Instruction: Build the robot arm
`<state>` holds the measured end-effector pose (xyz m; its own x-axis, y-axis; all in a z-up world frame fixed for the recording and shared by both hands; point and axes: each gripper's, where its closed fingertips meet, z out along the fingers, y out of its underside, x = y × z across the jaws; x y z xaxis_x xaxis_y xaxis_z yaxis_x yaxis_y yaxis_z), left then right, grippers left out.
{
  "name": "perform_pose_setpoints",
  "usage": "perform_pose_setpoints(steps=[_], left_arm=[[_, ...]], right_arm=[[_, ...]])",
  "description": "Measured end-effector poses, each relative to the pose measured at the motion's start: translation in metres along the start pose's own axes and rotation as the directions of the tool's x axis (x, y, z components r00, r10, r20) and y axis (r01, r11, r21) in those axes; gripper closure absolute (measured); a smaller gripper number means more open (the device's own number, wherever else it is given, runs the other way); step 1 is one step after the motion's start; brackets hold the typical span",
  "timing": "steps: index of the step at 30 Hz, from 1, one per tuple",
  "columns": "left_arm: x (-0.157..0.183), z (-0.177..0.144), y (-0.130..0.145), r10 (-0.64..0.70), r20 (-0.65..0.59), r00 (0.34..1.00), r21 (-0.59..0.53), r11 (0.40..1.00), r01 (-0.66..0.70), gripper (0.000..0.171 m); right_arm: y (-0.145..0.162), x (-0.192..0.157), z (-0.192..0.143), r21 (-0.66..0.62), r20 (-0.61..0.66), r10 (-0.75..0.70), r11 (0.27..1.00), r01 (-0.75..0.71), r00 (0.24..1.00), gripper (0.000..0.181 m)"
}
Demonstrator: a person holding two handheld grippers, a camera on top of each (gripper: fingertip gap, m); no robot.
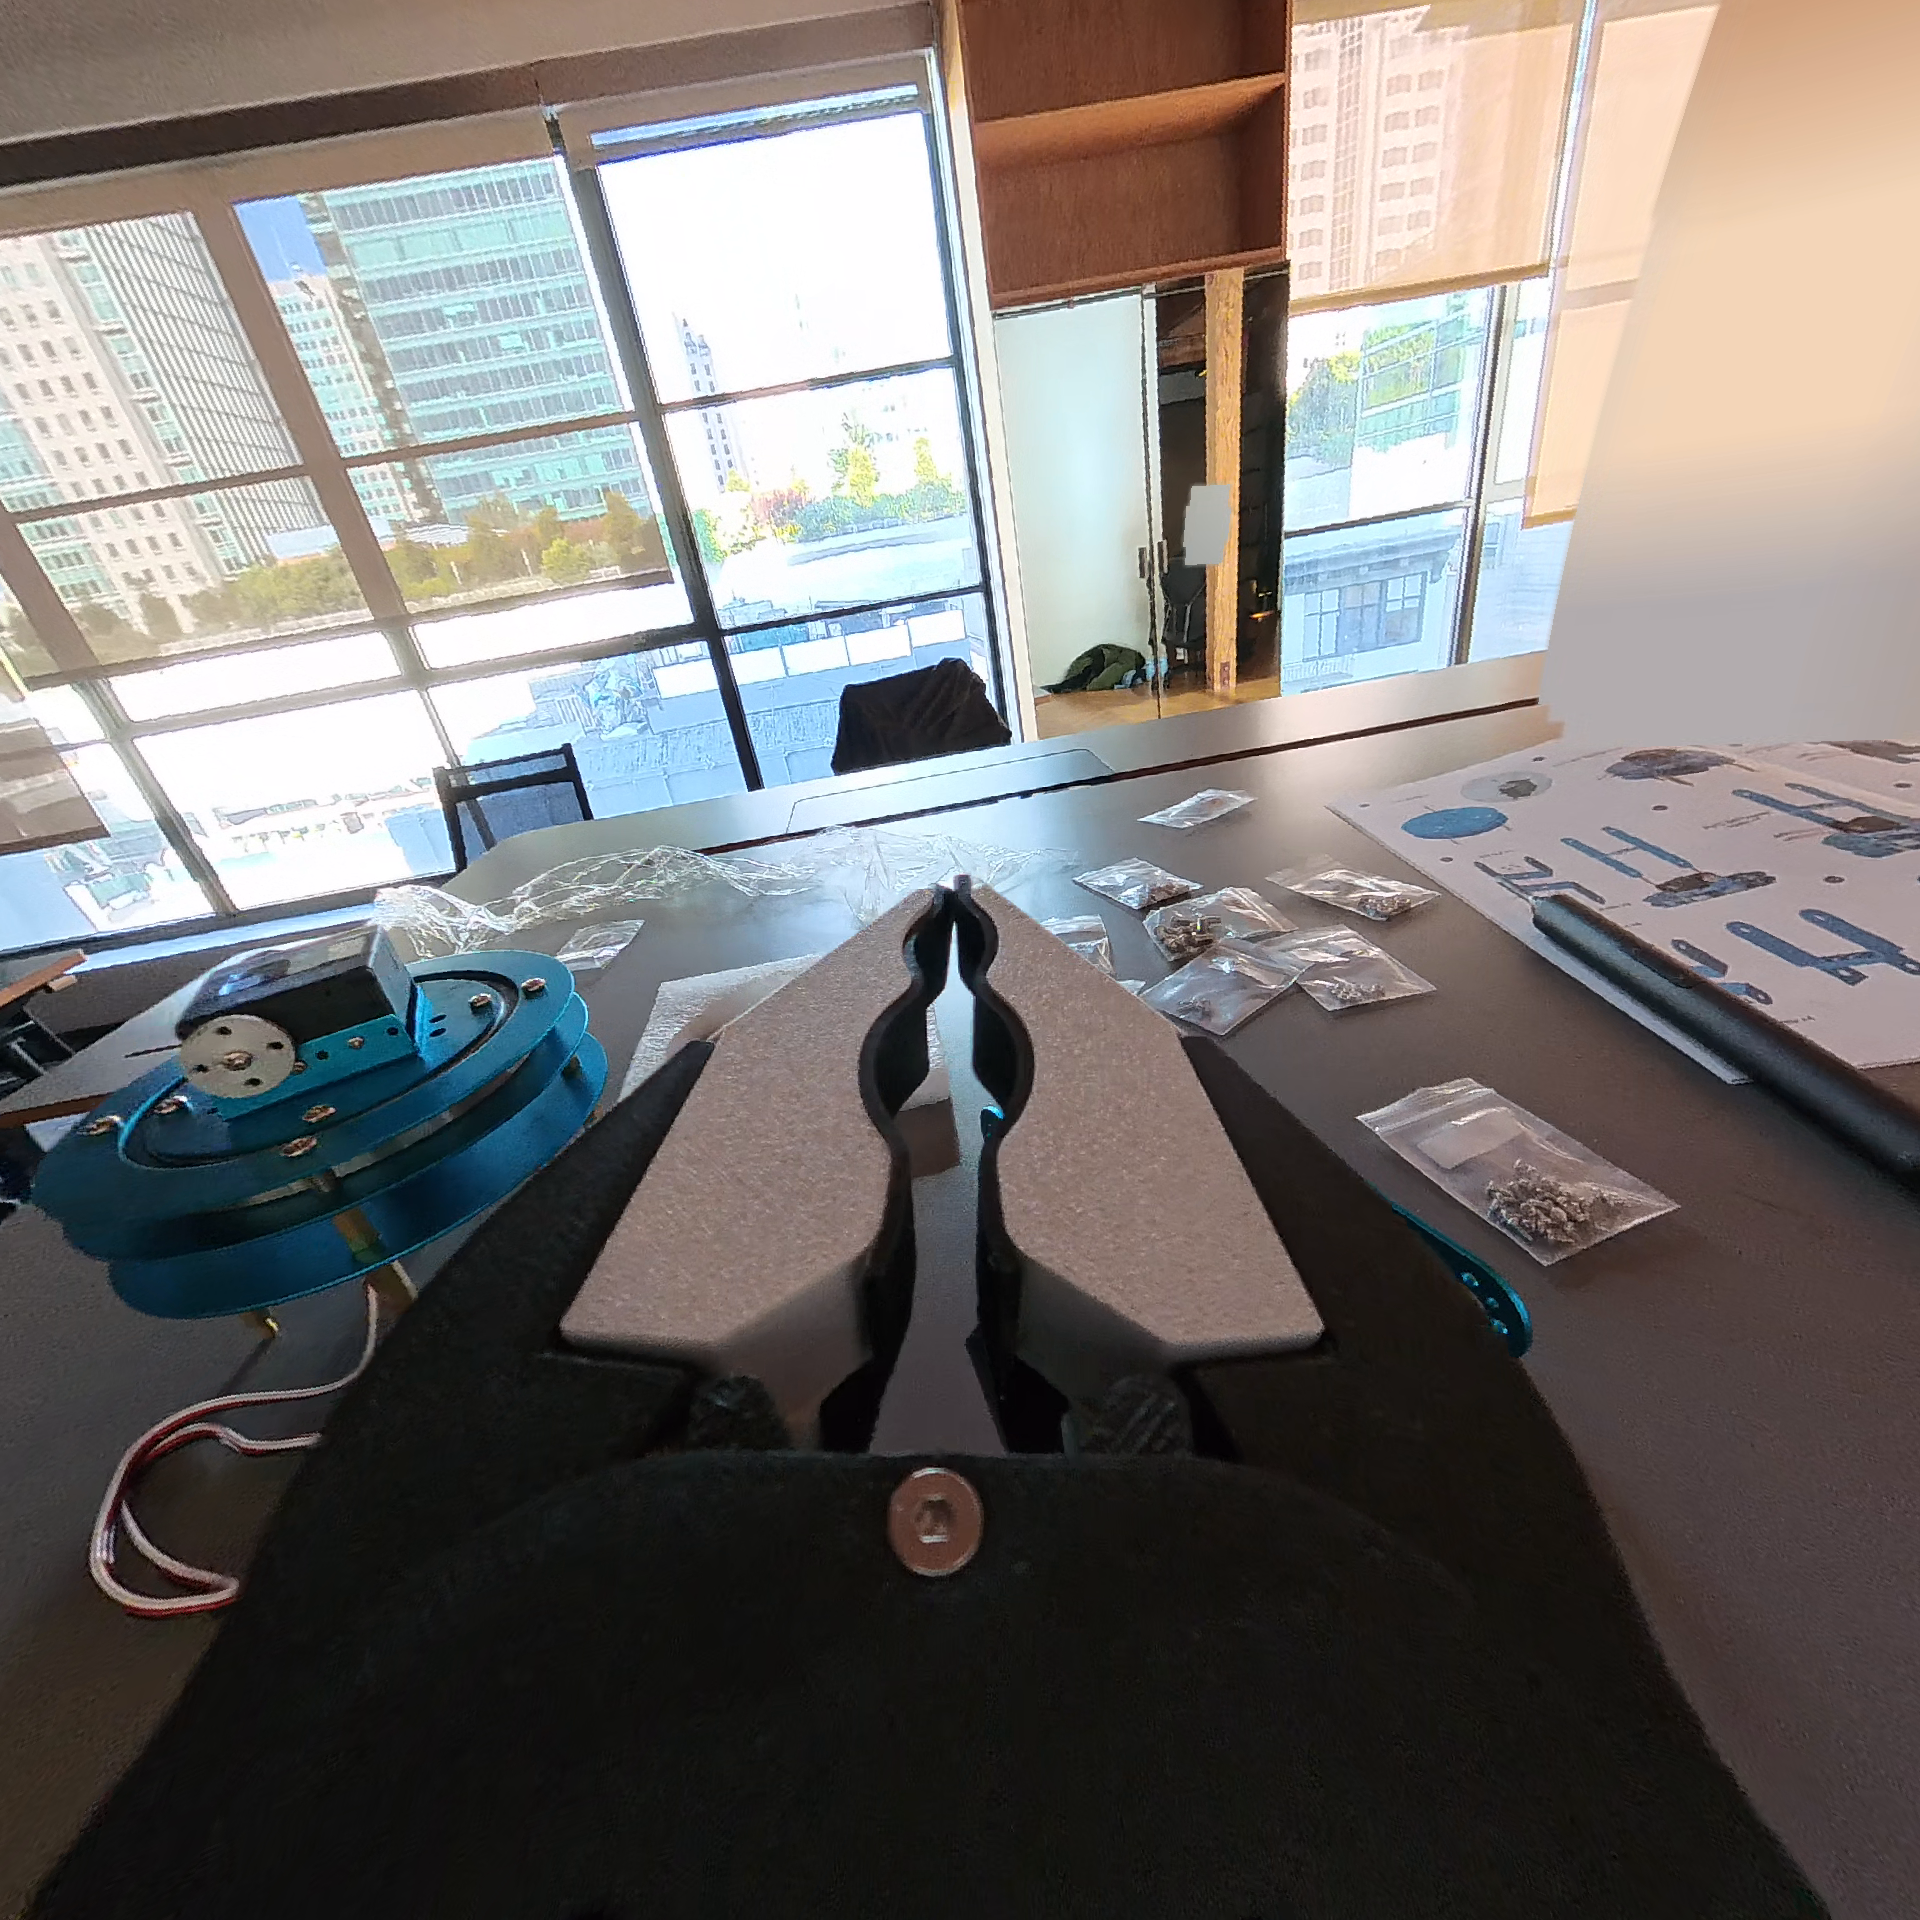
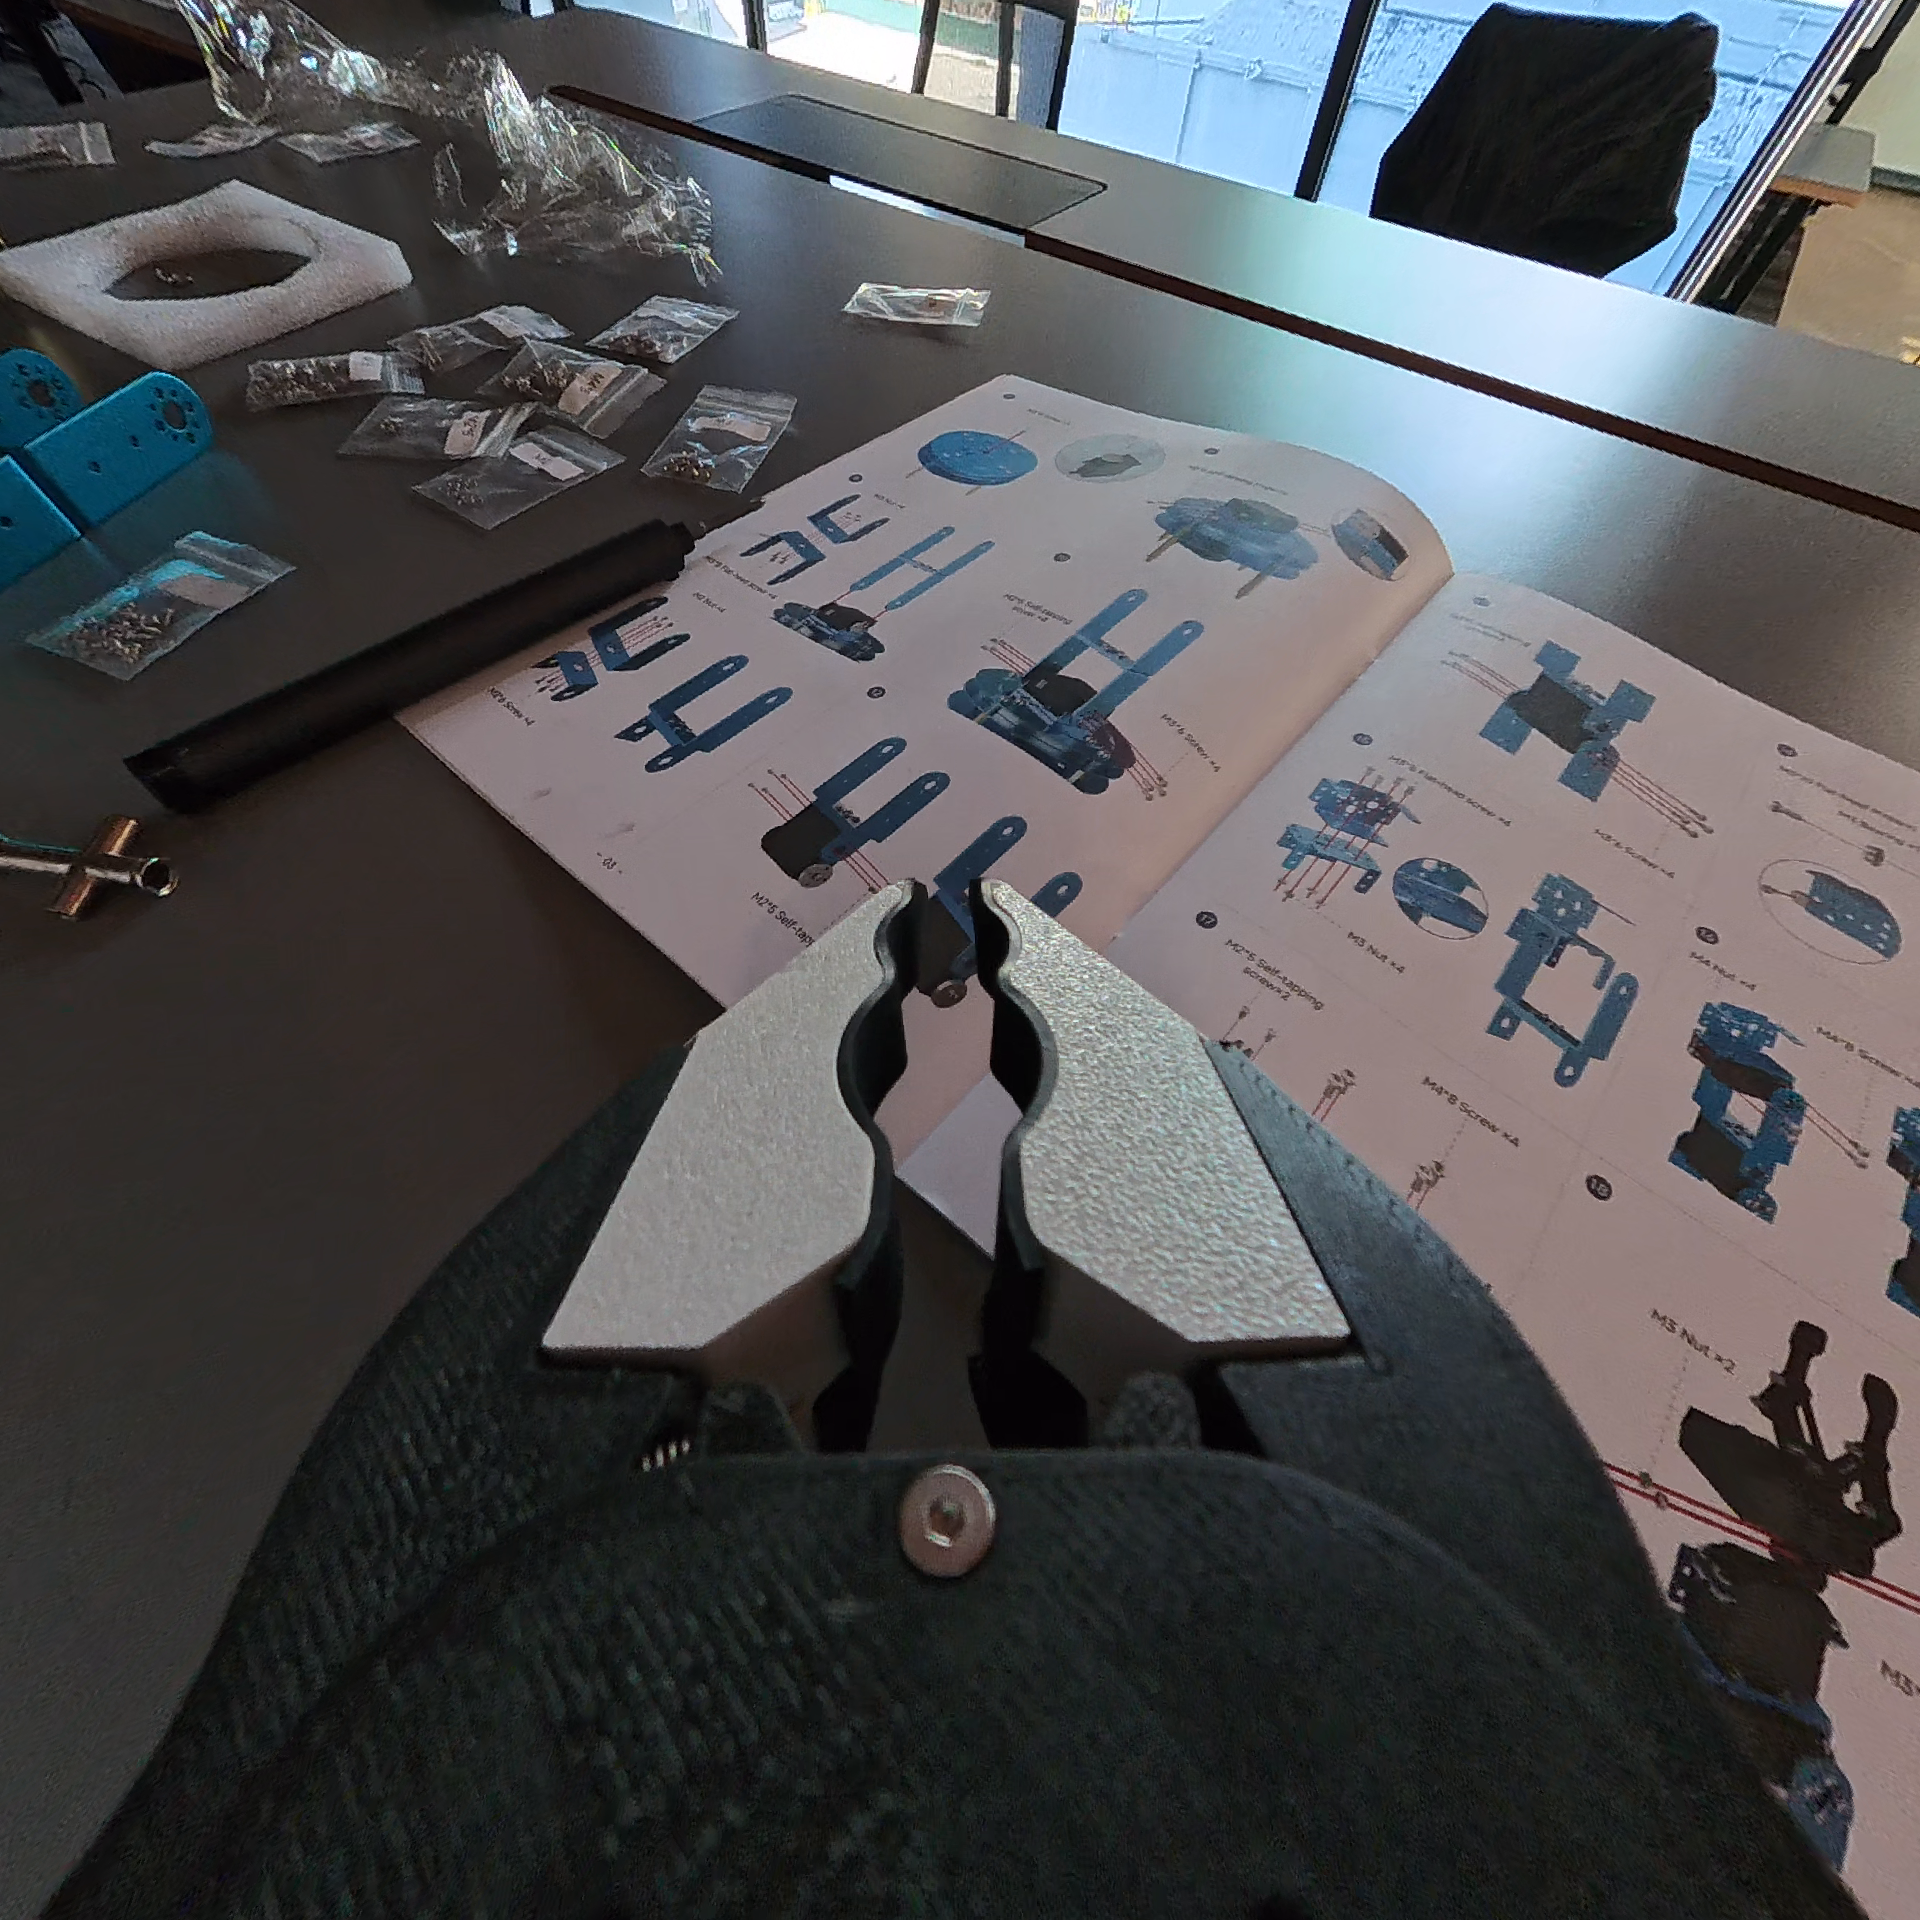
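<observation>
My left gripper (image 1: 956, 891) is shut with its tips touching and nothing between them, held above the dark table (image 1: 1558, 1455). A blue round turntable assembly (image 1: 312, 1122) with a black servo (image 1: 301, 997) on top stands just to its left. A blue bracket (image 1: 1475, 1288) lies under its right side. My right gripper (image 2: 948, 896) is open by a narrow gap and empty, low over the near edge of an open instruction booklet (image 2: 1039, 644). A black tool handle (image 2: 416, 655) lies across the booklet's left edge; it also shows in the left wrist view (image 1: 1714, 1023).
Several small bags of screws (image 2: 520, 416) lie left of the booklet, with blue brackets (image 2: 114, 447), a white foam frame (image 2: 332, 265), crumpled clear wrap (image 2: 561, 177) and a metal cross wrench (image 2: 104, 862). A red-white servo wire (image 1: 187, 1486) trails left. Chairs (image 1: 914, 717) stand by windows. Tip to tip, the grippers are about 40 cm apart. The black tool handle (image 2: 416, 655) sits 15 cm or so from the ends of my right fingers.
</observation>
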<state>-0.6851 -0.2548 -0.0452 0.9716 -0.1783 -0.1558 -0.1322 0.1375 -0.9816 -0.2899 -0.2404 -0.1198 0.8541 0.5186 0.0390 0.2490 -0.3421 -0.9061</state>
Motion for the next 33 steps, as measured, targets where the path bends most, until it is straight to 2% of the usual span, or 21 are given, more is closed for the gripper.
perform_pose_setpoints(steps=[8, 14, 20, 23, 26, 28, 31, 33], left_arm=[[-0.008, -0.005, -0.006, -0.118, -0.035, 0.992, 0.050, 0.992, 0.119, 0.171], [-0.003, -0.004, -0.007, -0.117, -0.071, 0.991, 0.052, 0.991, 0.120, 0.171], [0.003, -0.004, -0.008, -0.108, -0.105, 0.989, 0.055, 0.992, 0.114, 0.171], [-0.003, 0.001, -0.013, -0.175, -0.155, 0.972, 0.056, 0.981, 0.185, 0.161], [-0.032, 0.006, -0.030, -0.194, -0.184, 0.964, 0.008, 0.980, 0.199, 0.152], [-0.064, 0.009, -0.052, -0.170, -0.188, 0.967, 0.015, 0.984, 0.176, 0.149], [-0.115, 0.021, -0.090, -0.047, -0.206, 0.977, 0.051, 0.997, 0.058, 0.148], [-0.147, 0.039, -0.111, 0.046, -0.209, 0.977, 0.056, 0.998, -0.036, 0.144]], right_arm=[[-0.001, 0.001, -0.001, 0.009, 0.011, 0.021, 1.000, -0.021, 1.000, 0.173], [-0.001, 0.000, 0.000, 0.007, 0.015, 0.007, 1.000, -0.007, 1.000, 0.172], [0.001, 0.005, 0.002, -0.010, -0.033, -0.014, 1.000, 0.014, 0.999, 0.171], [-0.004, 0.004, -0.001, 0.025, -0.048, -0.053, 0.998, 0.054, 0.997, 0.171], [-0.029, 0.003, -0.012, 0.152, -0.168, -0.178, 0.967, 0.204, 0.970, 0.172], [-0.044, 0.003, -0.011, 0.114, -0.254, -0.221, 0.960, 0.256, 0.942, 0.172], [-0.078, -0.012, 0.014, 0.068, -0.231, -0.224, 0.967, 0.245, 0.947, 0.167], [-0.108, -0.028, 0.041, 0.071, -0.149, -0.218, 0.971, 0.230, 0.965, 0.160]])
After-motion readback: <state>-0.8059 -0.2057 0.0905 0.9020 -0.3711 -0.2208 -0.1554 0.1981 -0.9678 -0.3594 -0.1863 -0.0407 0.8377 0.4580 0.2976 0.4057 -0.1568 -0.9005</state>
